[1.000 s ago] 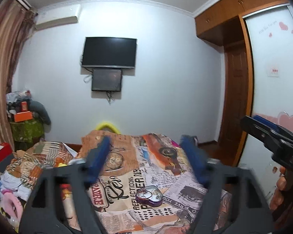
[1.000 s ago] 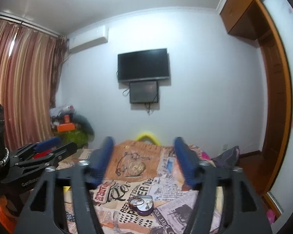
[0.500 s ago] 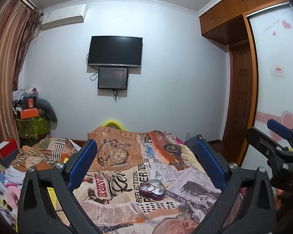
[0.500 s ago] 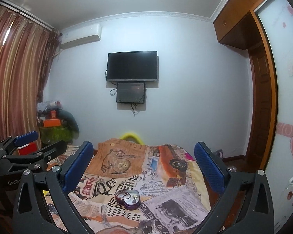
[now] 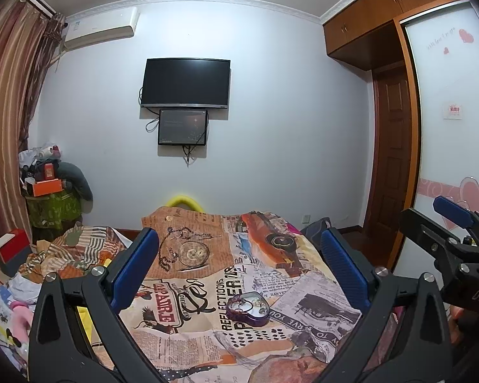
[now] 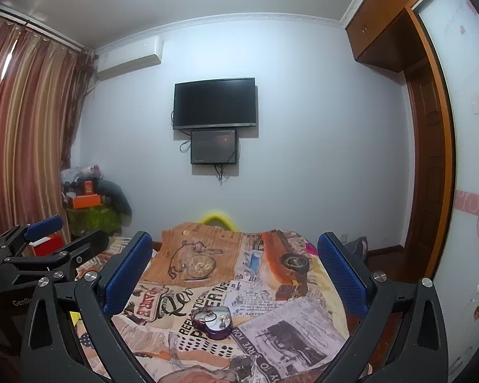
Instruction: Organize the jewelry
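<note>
On the bed (image 5: 188, 287), near its middle, sat the open heart-shaped jewelry tin (image 5: 247, 309), and both the left tongs (image 5: 239, 266) and the right tongs (image 6: 236, 268) hovered short of it, spread wide and empty, probably readying to reach in.

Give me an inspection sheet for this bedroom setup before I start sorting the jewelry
Surface: bed under a newspaper-print cover.
Job's things: open purple heart-shaped box, jewelry inside.
Clutter: piled fabric left of the bed; stacked boxes in the corner.
Grippers: left gripper and right gripper open, above the bed, holding nothing.
Cables: loose wires under the wall screens.
Surroundings: TV, air conditioner, curtains, wardrobe.
</note>
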A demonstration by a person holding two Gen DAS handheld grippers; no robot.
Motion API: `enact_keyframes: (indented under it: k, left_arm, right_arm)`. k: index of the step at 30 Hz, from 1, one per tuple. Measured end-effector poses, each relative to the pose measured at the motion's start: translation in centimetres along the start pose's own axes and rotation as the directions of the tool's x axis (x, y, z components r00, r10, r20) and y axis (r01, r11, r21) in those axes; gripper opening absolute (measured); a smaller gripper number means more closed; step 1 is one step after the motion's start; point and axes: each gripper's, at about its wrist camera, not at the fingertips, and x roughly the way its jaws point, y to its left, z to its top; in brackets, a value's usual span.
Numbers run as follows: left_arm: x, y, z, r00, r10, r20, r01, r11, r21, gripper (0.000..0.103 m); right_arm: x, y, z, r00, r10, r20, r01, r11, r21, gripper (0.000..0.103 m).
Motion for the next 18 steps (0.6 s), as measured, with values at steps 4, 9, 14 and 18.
enact_keyframes:
  k: [4, 9, 14, 18]
  left_arm:
    - [0.14, -0.16, -0.06, 1.000, 0.002, -0.007, -0.002, 1.000, 0.005, 0.102]
    - [0.45, -0.29, -0.11, 1.000, 0.003, -0.014, -0.003, 1.000, 0.007, 0.102]
    - [0.63, -0.26, -0.18, 1.000, -0.001, -0.019, 0.001, 1.000, 0.007, 0.102]
    - [0.65, -0.25, -0.26, 1.000, -0.007, -0.024, 0.007, 1.000, 0.009, 0.102]
  right_arm:
    - [-0.01, -0.14, -0.20, 1.000, 0.003, -0.008, -0.003, 1.000, 0.007, 0.102]
    - [0.11, -0.41, -0.16, 1.000, 0.004, -0.018, -0.004, 1.000, 0.015, 0.102]
    - [0.13, -0.69, -0.04, 1.000, 0.003, -0.021, -0.002, 1.000, 0.023, 0.102]
    - [0.29, -0.79, 0.07, 1.000, 0.005, -0.025, -0.004, 0.999, 0.032, 0.102]
